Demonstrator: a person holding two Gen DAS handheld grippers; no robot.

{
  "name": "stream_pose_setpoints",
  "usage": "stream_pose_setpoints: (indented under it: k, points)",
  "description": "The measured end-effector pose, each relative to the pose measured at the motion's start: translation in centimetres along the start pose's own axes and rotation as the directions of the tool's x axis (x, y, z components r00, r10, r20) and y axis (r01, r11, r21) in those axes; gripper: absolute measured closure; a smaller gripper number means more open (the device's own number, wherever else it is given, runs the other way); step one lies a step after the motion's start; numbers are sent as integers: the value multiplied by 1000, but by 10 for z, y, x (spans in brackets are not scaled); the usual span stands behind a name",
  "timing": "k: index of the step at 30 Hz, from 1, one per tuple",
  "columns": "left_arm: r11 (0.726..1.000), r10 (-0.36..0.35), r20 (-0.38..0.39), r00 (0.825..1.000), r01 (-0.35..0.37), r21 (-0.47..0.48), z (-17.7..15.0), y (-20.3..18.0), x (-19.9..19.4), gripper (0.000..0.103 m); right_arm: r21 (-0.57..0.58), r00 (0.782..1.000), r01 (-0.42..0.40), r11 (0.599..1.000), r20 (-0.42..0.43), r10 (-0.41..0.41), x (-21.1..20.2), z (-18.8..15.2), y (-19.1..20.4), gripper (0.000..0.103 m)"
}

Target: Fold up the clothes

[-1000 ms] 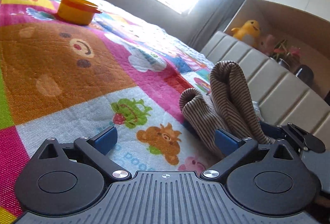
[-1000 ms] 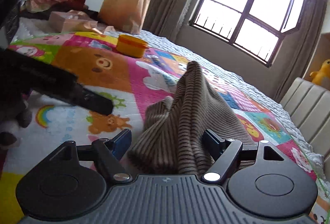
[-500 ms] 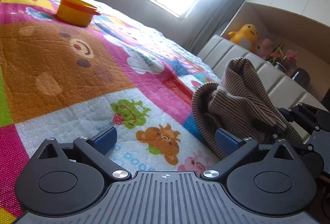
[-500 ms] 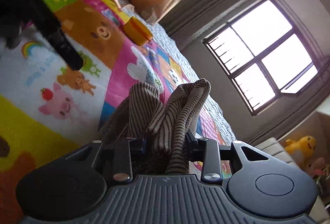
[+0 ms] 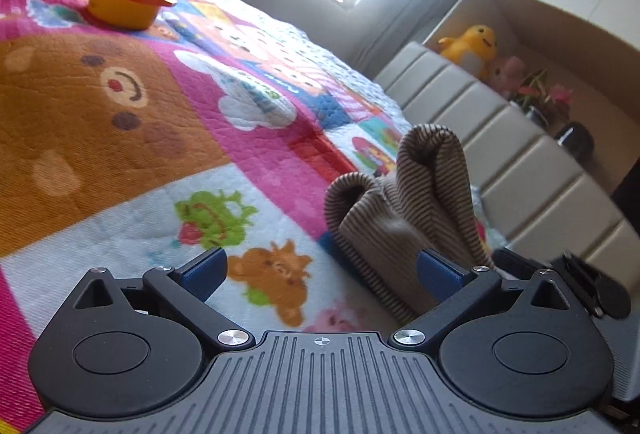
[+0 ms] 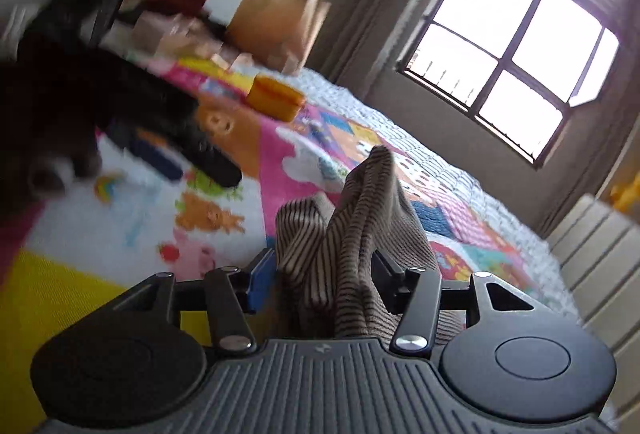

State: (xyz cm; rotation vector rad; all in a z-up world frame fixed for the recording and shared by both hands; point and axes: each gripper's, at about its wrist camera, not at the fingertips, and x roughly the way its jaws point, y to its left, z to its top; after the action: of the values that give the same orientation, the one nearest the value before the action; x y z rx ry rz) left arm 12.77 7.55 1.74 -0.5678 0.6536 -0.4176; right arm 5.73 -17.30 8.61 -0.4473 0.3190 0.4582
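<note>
Landmark: the colourful quilt [image 5: 168,138] is taken as reference; it is spread over the bed.
Striped garment [image 6: 352,230]: a bunched brown-and-cream cloth is lifted above the quilt's near part, its folds standing upward.
Right gripper [image 6: 320,274]: the jaws are closed onto the striped garment, which is pinched between the blue pads.
Left gripper [image 5: 320,270]: the jaws are spread wide apart above the quilt; nothing is held, and the garment is seen just beside the right-hand finger.
Orange container [image 5: 126,0]: it is set on the quilt's far part.
Headboard [image 5: 500,162]: it is found beyond the quilt's right edge.
</note>
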Motion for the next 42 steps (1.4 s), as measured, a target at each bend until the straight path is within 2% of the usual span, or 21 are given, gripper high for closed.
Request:
stream_pose_setpoints:
  k: [3,7,8,9,11,13,15,16,18,19,20,23,26,27,30,33,34,35,36,40,42]
  points:
    - [999,-33,-21,999,32,-32,5,-10,9,1,121,994,95,988,47,-101,-3,-5,-1,51]
    - [998,-64,-70,995,64,-9,6,-35,28,3,160,990,139,977,-48,-133,24,-26,1,50]
    - [998,-54,-87,995,55,5,4,-39,34,6,138,987,156,978,-66,-148,31,-33,3,50]
    - [999,-41,-104,994,43,21,3,-43,41,16,124,985,171,977,-63,-164,33,-37,1,51]
    - [998,-13,-138,990,21,53,-1,-51,54,29,105,984,179,978,-46,-175,32,-39,-4,64]
    - [999,-17,-166,986,23,34,-4,-48,62,36,43,984,177,983,-42,-176,36,-43,-3,64]
    - [999,-39,-192,981,39,-2,-9,-43,70,46,-19,984,175,984,-38,-176,39,-46,-3,56]
    - [998,-55,-199,978,53,-16,-11,-43,72,49,-50,984,174,983,-36,-176,41,-48,-3,47]
    - [997,-72,-209,975,68,-25,-14,-44,74,56,-112,984,172,979,-32,-176,44,-52,-3,48]
    - [997,-73,-215,974,71,-16,-15,-46,74,56,-142,984,170,975,-30,-176,46,-54,-3,59]
    - [997,-73,-221,973,74,-7,-16,-47,75,59,-163,982,182,970,-22,-188,47,-54,-4,74]
    - [992,-126,-243,962,121,-35,-16,-51,82,71,-230,963,271,935,65,-263,39,-43,-21,80]
    - [982,-190,-249,950,182,-56,-18,-65,97,74,-344,942,336,877,145,-304,30,-18,-47,81]
    - [977,-214,-256,943,204,-63,-21,-71,104,75,-382,943,332,863,159,-292,27,-13,-50,81]
    - [975,-223,-300,928,214,-62,-35,-76,124,75,-500,956,292,816,172,-237,18,-9,-45,81]
    - [976,-216,-290,932,213,-44,-39,-70,115,70,-593,981,196,781,109,-163,17,-30,-23,81]
    - [981,-191,-279,941,193,-20,-37,-67,105,61,-620,986,166,767,87,-143,17,-40,-14,81]
    - [985,-162,-266,950,170,8,-35,-65,95,43,-640,990,135,757,62,-124,18,-51,-5,81]
    - [988,-134,-251,959,148,37,-32,-62,85,37,-655,994,104,748,36,-107,18,-63,4,81]
    - [994,-50,-172,984,66,92,-11,-49,45,37,-707,996,77,703,20,-89,18,-96,29,81]
    - [991,-69,-106,992,80,106,2,-56,28,37,-715,995,83,694,26,-93,18,-101,34,81]
